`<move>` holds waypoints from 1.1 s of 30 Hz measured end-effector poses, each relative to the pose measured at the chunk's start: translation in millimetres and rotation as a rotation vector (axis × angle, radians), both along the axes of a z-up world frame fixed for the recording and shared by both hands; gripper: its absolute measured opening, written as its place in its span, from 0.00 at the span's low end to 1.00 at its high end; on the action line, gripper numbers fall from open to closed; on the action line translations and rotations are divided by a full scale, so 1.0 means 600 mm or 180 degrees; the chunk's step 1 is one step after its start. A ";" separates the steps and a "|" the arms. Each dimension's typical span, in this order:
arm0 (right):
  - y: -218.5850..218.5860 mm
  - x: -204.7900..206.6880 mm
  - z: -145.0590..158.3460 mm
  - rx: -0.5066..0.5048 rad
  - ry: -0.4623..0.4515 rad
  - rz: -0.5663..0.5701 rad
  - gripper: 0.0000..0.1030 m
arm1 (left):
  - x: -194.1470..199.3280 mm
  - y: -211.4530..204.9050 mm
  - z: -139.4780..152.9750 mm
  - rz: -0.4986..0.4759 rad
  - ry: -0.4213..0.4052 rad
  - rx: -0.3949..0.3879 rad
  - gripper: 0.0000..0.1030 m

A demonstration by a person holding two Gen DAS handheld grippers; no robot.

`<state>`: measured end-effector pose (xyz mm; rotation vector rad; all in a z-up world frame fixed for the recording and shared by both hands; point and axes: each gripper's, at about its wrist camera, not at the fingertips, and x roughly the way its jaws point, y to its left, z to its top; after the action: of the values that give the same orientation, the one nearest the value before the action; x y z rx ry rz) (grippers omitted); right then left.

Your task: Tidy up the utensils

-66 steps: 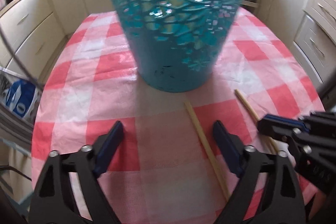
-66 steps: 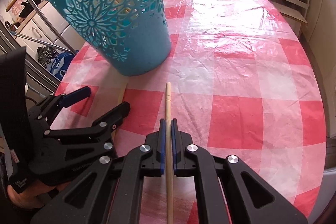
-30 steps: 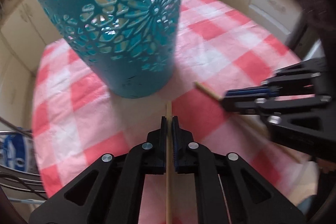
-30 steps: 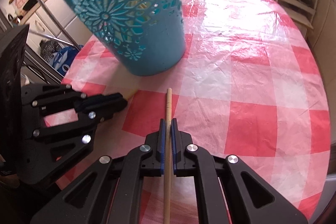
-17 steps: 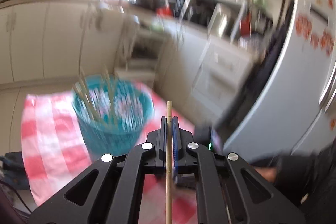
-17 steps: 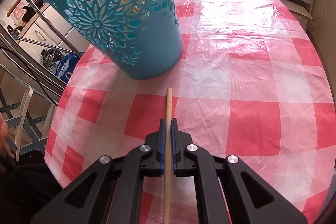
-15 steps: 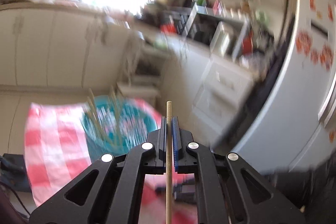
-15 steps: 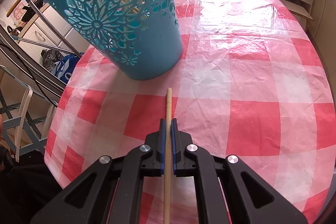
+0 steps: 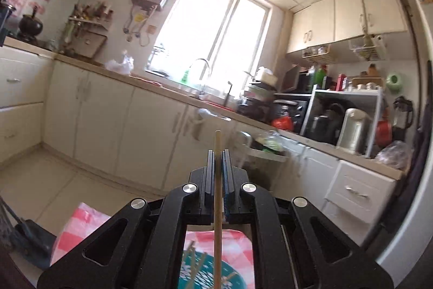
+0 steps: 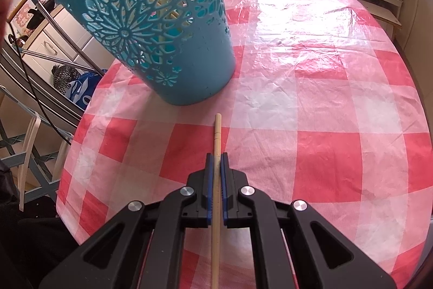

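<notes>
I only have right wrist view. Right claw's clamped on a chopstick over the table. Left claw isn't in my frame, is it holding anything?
Observer: Yes. The left claw is shut on its own chopstick.
Operator: Where's it aimed? At the basket?
Observer: No, roughly level at the kitchen counter and window. The teal basket sits far below, at the frame's bottom edge, seen between the claw's arms.
Operator: Anything already in that basket? I only see its side.
Observer: Yes, several wooden sticks lean inside it, visible from above.
</notes>
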<state>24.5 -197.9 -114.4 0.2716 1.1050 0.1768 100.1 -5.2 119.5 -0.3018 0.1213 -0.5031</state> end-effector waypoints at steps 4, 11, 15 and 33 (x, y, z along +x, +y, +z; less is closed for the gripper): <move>-0.003 0.002 0.000 0.0026 0.0011 -0.0006 0.06 | 0.031 -0.012 -0.024 0.0227 0.0133 0.0069 0.05; -0.005 0.002 0.001 0.0035 0.0020 -0.0009 0.06 | 0.046 -0.022 -0.053 0.0338 0.0282 0.0238 0.05; -0.005 0.002 0.002 0.0034 0.0021 -0.0011 0.06 | 0.050 -0.030 -0.069 0.0283 0.0409 0.0358 0.05; 0.012 -0.004 0.001 -0.0197 -0.0153 0.0061 0.05 | -0.060 0.060 -0.128 0.0780 0.1054 0.1204 0.82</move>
<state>21.9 -190.4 -113.8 0.2008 1.0639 0.1651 63.8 30.8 42.5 -0.0249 0.4893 -0.1763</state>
